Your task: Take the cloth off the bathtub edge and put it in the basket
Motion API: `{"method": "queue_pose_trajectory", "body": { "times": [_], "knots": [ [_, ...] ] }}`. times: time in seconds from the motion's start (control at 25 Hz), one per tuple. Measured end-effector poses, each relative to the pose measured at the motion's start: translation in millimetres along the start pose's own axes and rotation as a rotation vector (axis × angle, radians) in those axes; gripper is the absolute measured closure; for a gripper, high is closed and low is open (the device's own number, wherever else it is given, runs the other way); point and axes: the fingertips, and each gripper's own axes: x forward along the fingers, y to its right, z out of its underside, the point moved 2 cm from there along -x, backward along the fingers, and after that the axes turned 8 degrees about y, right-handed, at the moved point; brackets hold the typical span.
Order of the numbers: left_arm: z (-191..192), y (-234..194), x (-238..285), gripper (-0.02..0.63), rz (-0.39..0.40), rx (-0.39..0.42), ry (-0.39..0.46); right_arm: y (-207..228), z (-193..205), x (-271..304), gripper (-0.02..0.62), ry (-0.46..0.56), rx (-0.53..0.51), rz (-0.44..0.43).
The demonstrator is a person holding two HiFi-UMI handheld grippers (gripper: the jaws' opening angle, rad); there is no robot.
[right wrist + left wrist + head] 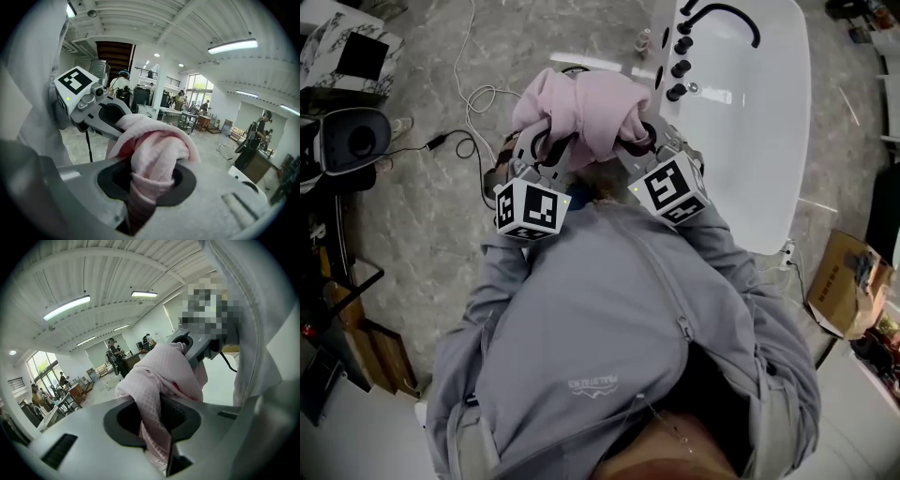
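Pink cloth (581,105) is clamped by left gripper (157,417) and right gripper (149,183), bunched between them, left of the bathtub (755,122); basket unseen.

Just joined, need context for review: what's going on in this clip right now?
A person in a grey jacket holds a bunched pink waffle-weave cloth with both claws. The left claw and the right claw are each clamped on a fold of it. The cloth is off the white bathtub and held in the air beside it, in front of the person's chest. No basket can be made out in these views.
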Motion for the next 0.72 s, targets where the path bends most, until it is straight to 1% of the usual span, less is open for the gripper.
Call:
{"method": "queue_pose_trajectory", "body": {
  "times": [0.2,0.36,0.72],
  "knots": [
    [9.5,-9.8,12.5,0.525,0.044,-0.002,0.005,8.6,4.9,13.5,0.503,-0.018,0.029,0.024],
    [23.1,-18.3,31.1,0.525,0.067,-0.002,-0.007,20.6,16.2,29.6,0.503,-0.034,0.051,0.024],
    [69.6,-20.9,70.7,0.525,0.149,-0.032,-0.071,33.5,63.1,69.4,0.503,-0.103,0.072,0.006]
  ]
}}
